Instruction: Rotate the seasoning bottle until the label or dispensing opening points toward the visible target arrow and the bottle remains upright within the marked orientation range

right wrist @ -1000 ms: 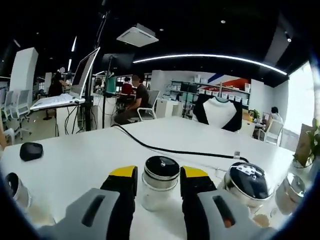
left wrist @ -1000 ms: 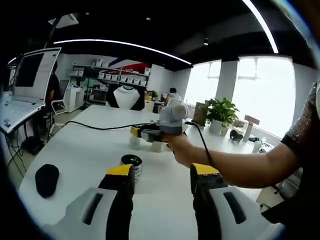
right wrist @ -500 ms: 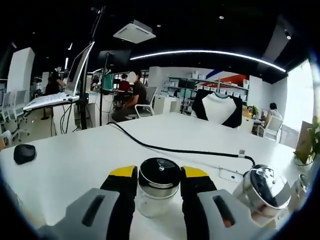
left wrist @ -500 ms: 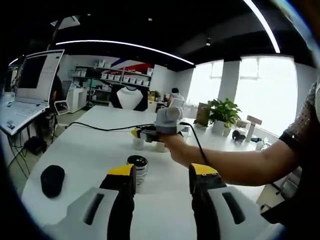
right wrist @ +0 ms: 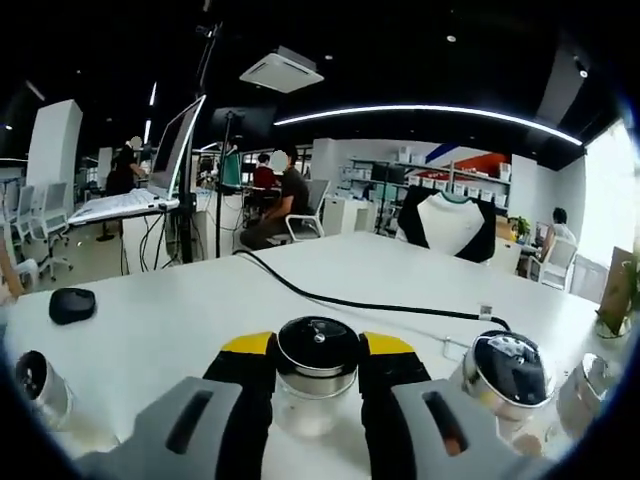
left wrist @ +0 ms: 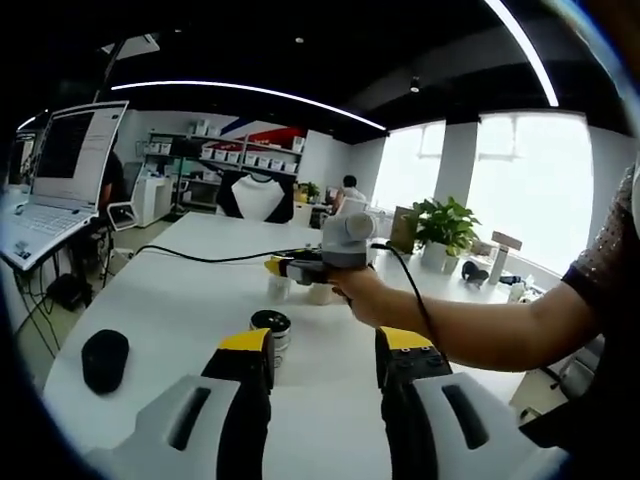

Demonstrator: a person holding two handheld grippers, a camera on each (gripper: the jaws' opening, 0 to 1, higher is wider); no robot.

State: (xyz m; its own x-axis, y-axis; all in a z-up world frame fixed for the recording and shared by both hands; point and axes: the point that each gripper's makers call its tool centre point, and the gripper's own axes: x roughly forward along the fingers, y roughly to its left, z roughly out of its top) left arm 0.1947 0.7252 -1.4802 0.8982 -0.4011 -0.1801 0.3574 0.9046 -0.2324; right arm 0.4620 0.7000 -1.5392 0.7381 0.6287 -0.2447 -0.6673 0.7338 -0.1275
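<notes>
Right gripper point(right wrist: 315, 352) jaws closed onto a clear glass seasoning bottle with black-and-chrome lid point(right wrist: 317, 372) — held upright on the white bench point(right wrist: 190, 320). Left gripper point(left wrist: 315, 352) jaws parted wide — nothing held.

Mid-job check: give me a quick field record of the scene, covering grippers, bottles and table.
right gripper: jaws closed on the seasoning bottle, upright
left gripper: open, holding nothing
second bottle: just beyond the left jaw, on the table
neighbour bottle: to the right, dark cap
cable: black, across the table
black mouse: far left
target arrow: cannot see one
</notes>
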